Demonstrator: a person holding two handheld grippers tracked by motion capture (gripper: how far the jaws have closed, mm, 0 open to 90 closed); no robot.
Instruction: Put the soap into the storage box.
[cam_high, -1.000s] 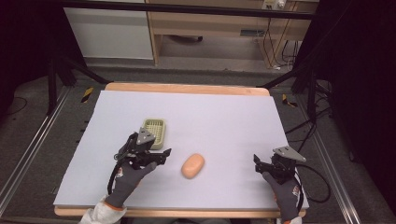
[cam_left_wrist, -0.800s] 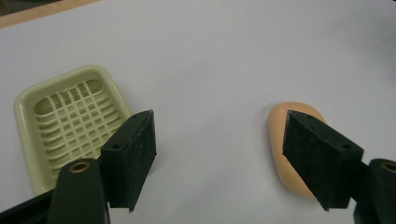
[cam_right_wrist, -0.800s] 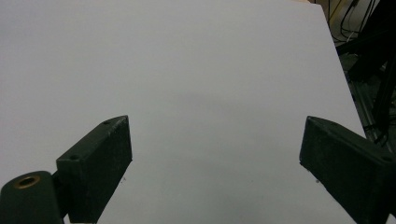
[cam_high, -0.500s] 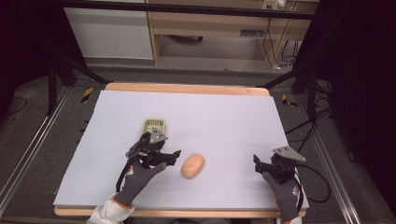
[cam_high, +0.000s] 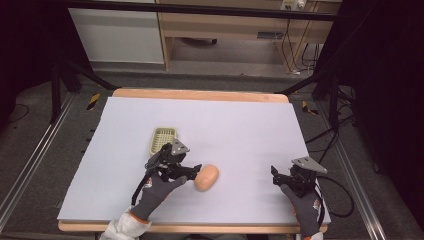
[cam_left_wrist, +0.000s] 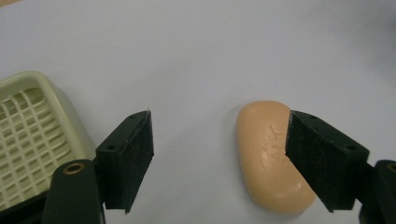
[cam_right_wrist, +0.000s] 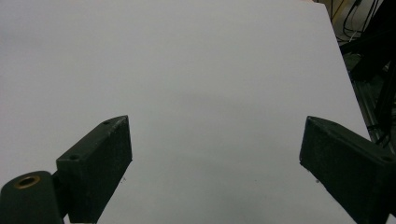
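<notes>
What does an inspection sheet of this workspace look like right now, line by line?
Surface: table under a pale cover, wooden edge showing at the far side.
Job's things: tan soap bar lying flat; pale green slatted soap dish behind the left claw, nothing in it.
Clutter: nothing seen.
Grippers: left claw open, soap at its right jaw, not yet between the jaws; right claw open over bare cover.
Cables: black cable trailing from the right claw off the table edge.
Surroundings: dark frame, floor rails, wooden cabinet behind.

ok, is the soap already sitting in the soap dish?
No, the soap lies on the white table cover, apart from the soap dish, which holds nothing.
</notes>
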